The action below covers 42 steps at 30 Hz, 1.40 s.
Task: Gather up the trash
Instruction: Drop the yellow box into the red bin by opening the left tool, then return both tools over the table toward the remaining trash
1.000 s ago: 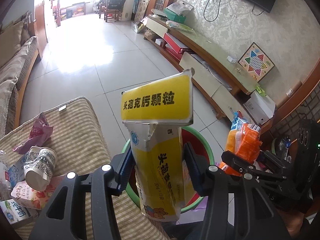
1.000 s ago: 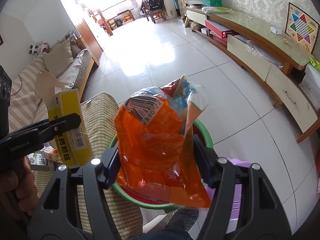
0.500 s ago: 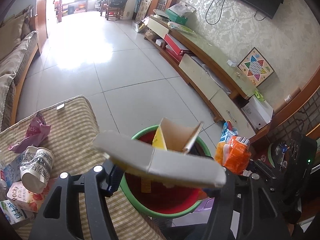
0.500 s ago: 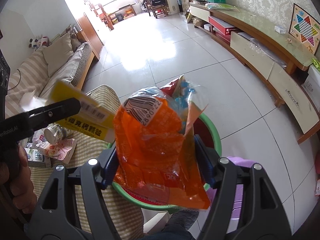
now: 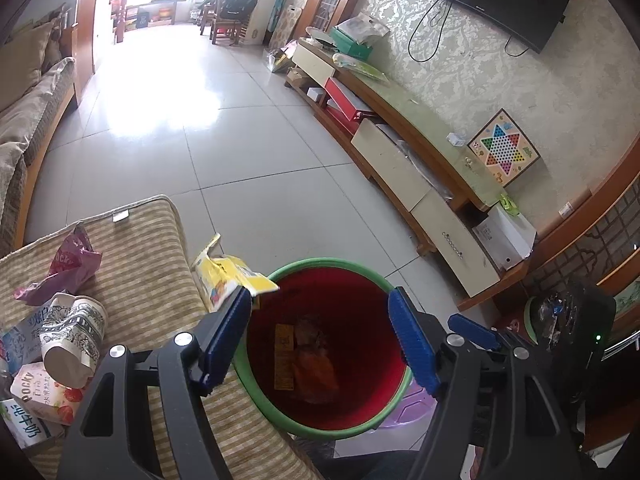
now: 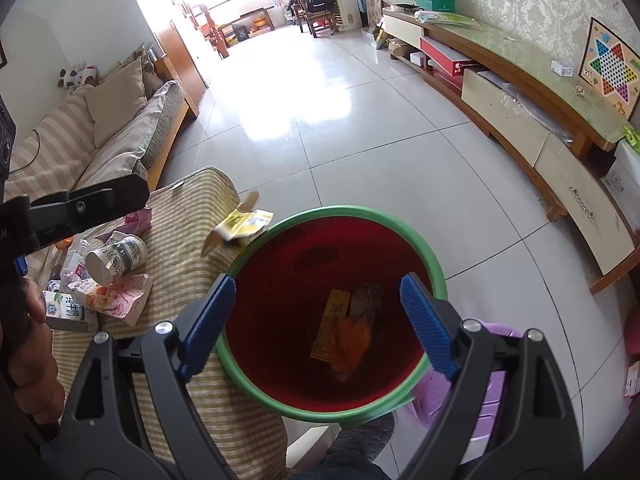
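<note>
Opening, both empty: left tongs [image 5: 320, 332], right tongs [image 6: 316, 320]; orange wrapper [image 6: 352, 344] now binned in bucket [image 6: 432, 264]; yellow carton [image 5: 228, 276] fell outside, at cushion [image 5: 152, 240] edge; needs re-collecting.

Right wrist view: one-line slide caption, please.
Right hand-held gripper opening, empty, above green-rimmed red bin holding orange wrapper; yellow box beside rim.

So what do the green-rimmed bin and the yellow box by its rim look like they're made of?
The bin looks like moulded plastic: smooth green rim, glossy red inner wall. The yellow box looks like thin printed cardboard: torn, creased flaps with a plain pale inside.
</note>
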{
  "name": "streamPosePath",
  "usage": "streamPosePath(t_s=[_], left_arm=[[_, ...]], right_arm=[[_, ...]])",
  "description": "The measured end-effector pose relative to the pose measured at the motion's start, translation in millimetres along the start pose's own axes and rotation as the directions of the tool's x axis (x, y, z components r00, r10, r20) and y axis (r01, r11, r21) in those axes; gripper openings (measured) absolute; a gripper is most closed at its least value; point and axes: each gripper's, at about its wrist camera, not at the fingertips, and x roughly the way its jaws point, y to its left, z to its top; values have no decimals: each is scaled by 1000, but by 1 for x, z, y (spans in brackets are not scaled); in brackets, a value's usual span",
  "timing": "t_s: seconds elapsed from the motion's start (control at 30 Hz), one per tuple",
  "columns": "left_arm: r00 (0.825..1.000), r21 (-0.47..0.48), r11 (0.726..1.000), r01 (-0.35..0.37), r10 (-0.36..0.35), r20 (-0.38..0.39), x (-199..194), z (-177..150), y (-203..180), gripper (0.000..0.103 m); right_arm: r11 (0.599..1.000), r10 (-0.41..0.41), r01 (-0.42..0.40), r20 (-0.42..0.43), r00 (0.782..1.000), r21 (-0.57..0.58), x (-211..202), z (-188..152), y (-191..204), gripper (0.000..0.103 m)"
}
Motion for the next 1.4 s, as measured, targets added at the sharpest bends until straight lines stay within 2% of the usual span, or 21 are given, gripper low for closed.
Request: streamPosePath(t_s=[0.37, 0.53, 0.73, 0.93, 1.1, 1.4], left_arm=[[1000, 2, 1000, -7, 7, 9, -10, -5, 4, 68], [999, 5, 1000, -30, 30, 17, -27, -11, 6, 83], [999, -8, 999, -43, 43, 9, -59, -32, 19, 86], [995, -52, 995, -88, 90, 43, -110, -61, 47, 92], [988, -114, 985, -131, 140, 73, -153, -86, 83, 92], [959, -258, 941, -218, 256, 124, -230, -137, 163, 95]], right_arm=[[1000, 7, -8, 6, 1000, 6, -2, -5, 4, 90], [1000, -3, 3, 24, 1000, 0, -12, -5, 14, 96], [1000, -3, 4, 35, 999, -31, -29, -9, 38, 98], [996, 23, -19, 42, 999, -89, -47, -21, 81, 98], [987, 54, -47, 40, 998, -155, -57, -29, 130, 98], [956, 90, -81, 21, 996, -282, -63, -51, 227, 98]])
